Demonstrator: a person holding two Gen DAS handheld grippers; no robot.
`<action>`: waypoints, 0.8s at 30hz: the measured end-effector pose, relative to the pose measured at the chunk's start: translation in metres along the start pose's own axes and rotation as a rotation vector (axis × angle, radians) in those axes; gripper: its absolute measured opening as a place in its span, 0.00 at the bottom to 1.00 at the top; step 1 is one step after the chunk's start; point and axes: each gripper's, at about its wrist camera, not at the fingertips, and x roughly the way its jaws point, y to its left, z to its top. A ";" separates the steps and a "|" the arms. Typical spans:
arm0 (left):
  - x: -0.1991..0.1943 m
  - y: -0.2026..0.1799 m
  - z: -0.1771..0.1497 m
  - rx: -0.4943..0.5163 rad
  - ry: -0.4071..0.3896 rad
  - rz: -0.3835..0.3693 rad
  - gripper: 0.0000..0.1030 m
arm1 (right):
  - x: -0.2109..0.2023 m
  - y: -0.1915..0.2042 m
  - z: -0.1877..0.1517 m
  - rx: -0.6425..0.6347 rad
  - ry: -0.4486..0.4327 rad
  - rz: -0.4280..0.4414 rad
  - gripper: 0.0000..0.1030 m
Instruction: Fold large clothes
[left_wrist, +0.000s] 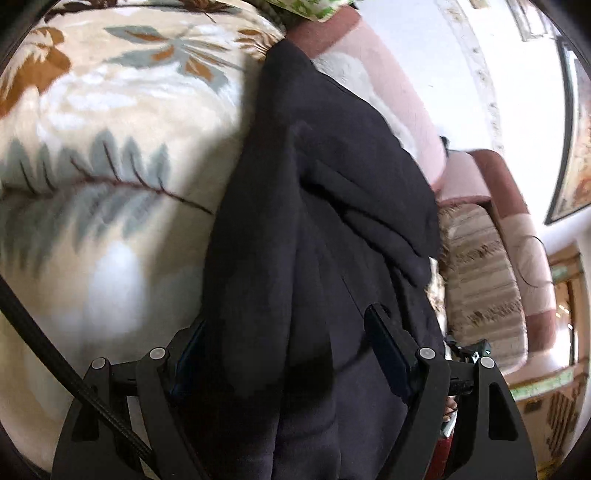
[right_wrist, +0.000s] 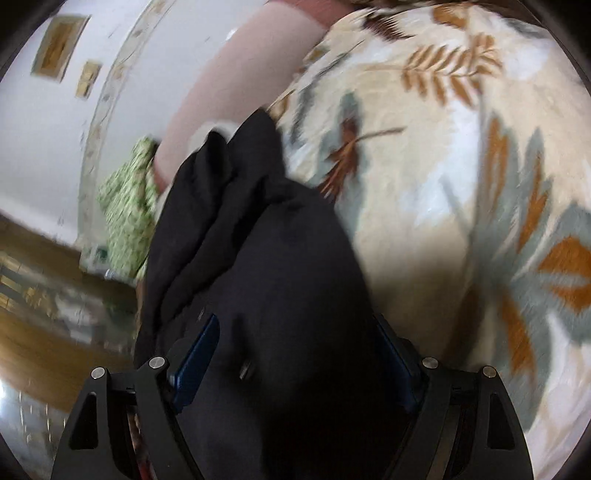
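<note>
Lying bunched between both sets of wide-apart jaws — left gripper (left_wrist: 291, 354), right gripper (right_wrist: 295, 350) — dark garment (left_wrist: 325, 206), draping soft and heavy over blanket (left_wrist: 110, 122), likely sagging and slipping unless pinched at a thick hem or seam ahead of the pads — whether the pads are pressing, unclear.

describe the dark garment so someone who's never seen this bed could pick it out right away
Start from the big cream blanket printed with grey and rust-orange leaves that covers the bed. On it, along the side toward the pink headboard, lies a long bunched black garment. It is the only plain, unpatterned dark thing there, unlike the green leafy cloth beyond it.
</note>
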 end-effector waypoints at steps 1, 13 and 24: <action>-0.002 0.000 -0.006 0.004 -0.001 -0.018 0.73 | -0.001 0.004 -0.006 -0.012 0.016 0.018 0.83; -0.014 0.007 -0.068 -0.040 0.028 -0.161 0.64 | -0.015 0.022 -0.061 -0.099 0.134 0.139 0.79; -0.006 -0.022 -0.079 0.057 -0.011 0.000 0.73 | -0.005 0.028 -0.073 -0.142 0.089 0.033 0.79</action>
